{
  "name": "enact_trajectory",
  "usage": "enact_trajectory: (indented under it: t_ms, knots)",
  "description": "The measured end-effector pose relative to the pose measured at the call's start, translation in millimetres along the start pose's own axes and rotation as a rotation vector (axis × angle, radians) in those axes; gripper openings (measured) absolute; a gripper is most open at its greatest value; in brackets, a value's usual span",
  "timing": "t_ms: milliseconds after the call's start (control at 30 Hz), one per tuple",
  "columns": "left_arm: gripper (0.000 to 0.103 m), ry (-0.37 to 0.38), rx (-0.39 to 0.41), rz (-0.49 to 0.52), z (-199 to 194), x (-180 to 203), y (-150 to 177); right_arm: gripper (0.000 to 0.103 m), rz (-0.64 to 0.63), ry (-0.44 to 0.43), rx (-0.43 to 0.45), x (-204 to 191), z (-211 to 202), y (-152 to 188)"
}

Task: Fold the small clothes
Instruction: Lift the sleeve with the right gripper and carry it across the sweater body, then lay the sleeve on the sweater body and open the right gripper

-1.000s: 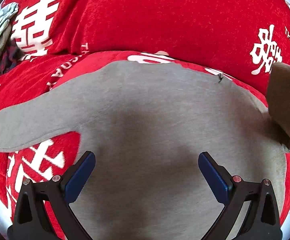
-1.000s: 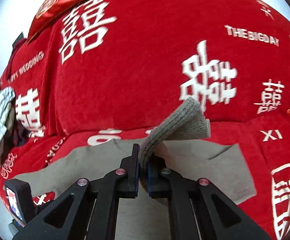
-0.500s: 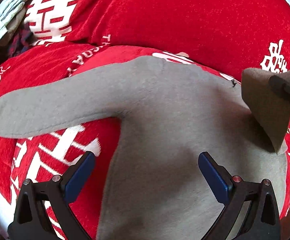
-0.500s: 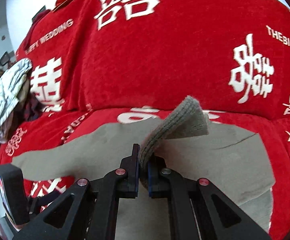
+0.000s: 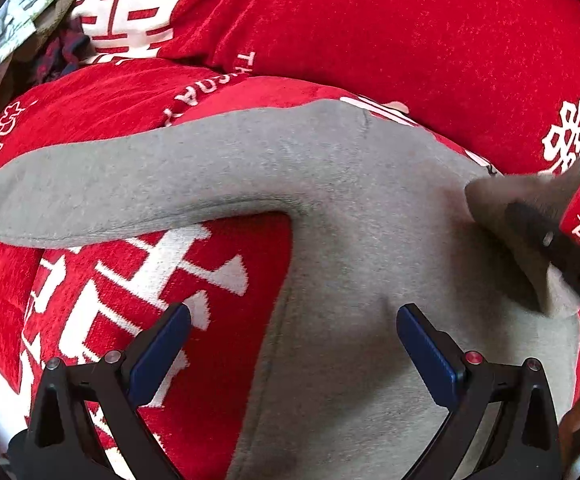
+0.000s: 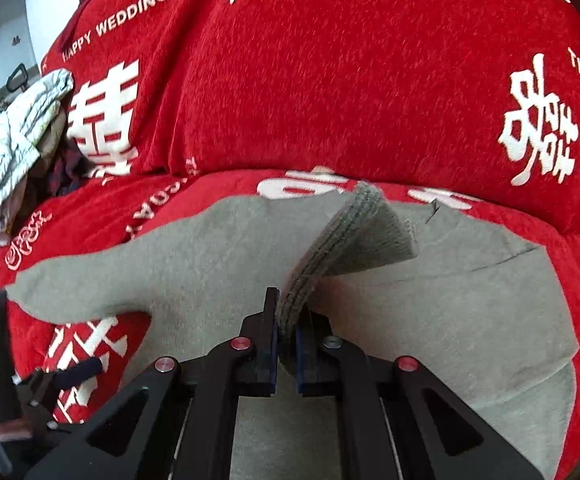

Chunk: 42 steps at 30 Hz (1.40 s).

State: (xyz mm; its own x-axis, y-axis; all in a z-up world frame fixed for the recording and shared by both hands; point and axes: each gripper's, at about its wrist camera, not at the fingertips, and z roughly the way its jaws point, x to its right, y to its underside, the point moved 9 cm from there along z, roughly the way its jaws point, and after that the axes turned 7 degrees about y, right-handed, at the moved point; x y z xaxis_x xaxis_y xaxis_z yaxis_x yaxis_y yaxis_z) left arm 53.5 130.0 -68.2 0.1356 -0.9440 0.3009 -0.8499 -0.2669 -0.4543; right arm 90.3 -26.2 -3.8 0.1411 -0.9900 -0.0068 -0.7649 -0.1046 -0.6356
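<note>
A small grey sweatshirt (image 5: pixel 354 216) lies flat on a red sofa seat; it also shows in the right wrist view (image 6: pixel 430 312). Its left sleeve (image 5: pixel 109 188) stretches out to the left. My left gripper (image 5: pixel 294 332) is open and empty, hovering over the sweatshirt's body near its left side. My right gripper (image 6: pixel 286 316) is shut on the ribbed cuff (image 6: pixel 358 232) of the right sleeve and holds it lifted over the body. In the left wrist view that gripper and the cuff (image 5: pixel 522 216) show at the right.
The sofa is covered in red cloth (image 6: pixel 310 80) with white characters and lettering; its backrest rises just behind the sweatshirt. A pile of white-grey and dark clothes (image 6: pixel 13 152) lies at the far left, also in the left wrist view (image 5: pixel 21 20).
My right gripper has carried the cuff leftward over the sweatshirt's body and lower. My left gripper has shifted left, so the left sleeve and more red seat show.
</note>
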Motion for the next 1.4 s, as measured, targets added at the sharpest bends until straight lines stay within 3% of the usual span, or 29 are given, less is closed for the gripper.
enact_trajectory:
  t_ms: [233, 333, 400, 467, 533, 700, 767, 833, 933, 1033, 1100, 1167, 1267, 1400]
  knots:
    - [0.103, -0.004, 0.011, -0.041, -4, -10, -4, 0.014, -0.022, -0.075, -0.133, -17, 21, 30]
    - [0.103, -0.007, 0.023, -0.066, -7, -17, -6, 0.017, -0.038, -0.088, -0.119, -21, 17, 28]
    - [0.103, -0.009, 0.038, -0.091, -12, -24, -9, 0.029, -0.024, -0.123, -0.124, -21, 15, 26]
    - [0.103, -0.016, 0.052, -0.108, -16, -29, -12, 0.053, -0.011, -0.152, -0.122, -18, 10, 24]
    - [0.103, -0.024, 0.058, -0.118, -18, -32, -13, 0.067, -0.009, -0.185, -0.086, -14, -2, 17]
    - [0.103, -0.039, 0.083, -0.133, -25, -32, -17, 0.07, 0.035, -0.287, -0.017, 9, -31, -3]
    - [0.103, -0.05, 0.094, -0.118, -28, -27, -19, 0.077, 0.07, -0.239, 0.022, 36, -38, -10]
    - [0.103, -0.047, 0.104, -0.096, -31, -18, -21, 0.078, 0.119, -0.162, 0.026, 70, -35, -10]
    - [0.103, -0.021, 0.072, -0.049, -23, 7, -19, 0.078, 0.191, 0.047, -0.061, 130, -13, 5]
    - [0.103, 0.007, 0.059, 0.025, -17, 45, -14, 0.078, 0.246, 0.168, -0.105, 172, 0, 24]
    - [0.103, 0.031, 0.051, 0.082, -14, 74, -14, 0.078, 0.272, 0.2, -0.135, 189, 6, 37]
    - [0.103, 0.058, 0.046, 0.159, -8, 109, -11, 0.077, 0.27, 0.207, -0.155, 190, 12, 43]
    - [0.103, 0.059, 0.028, 0.257, 10, 145, -5, 0.078, 0.141, 0.262, -0.142, 169, 19, 51]
    - [0.102, 0.003, -0.017, 0.269, 32, 136, 9, 0.077, 0.012, 0.215, -0.108, 143, 19, 55]
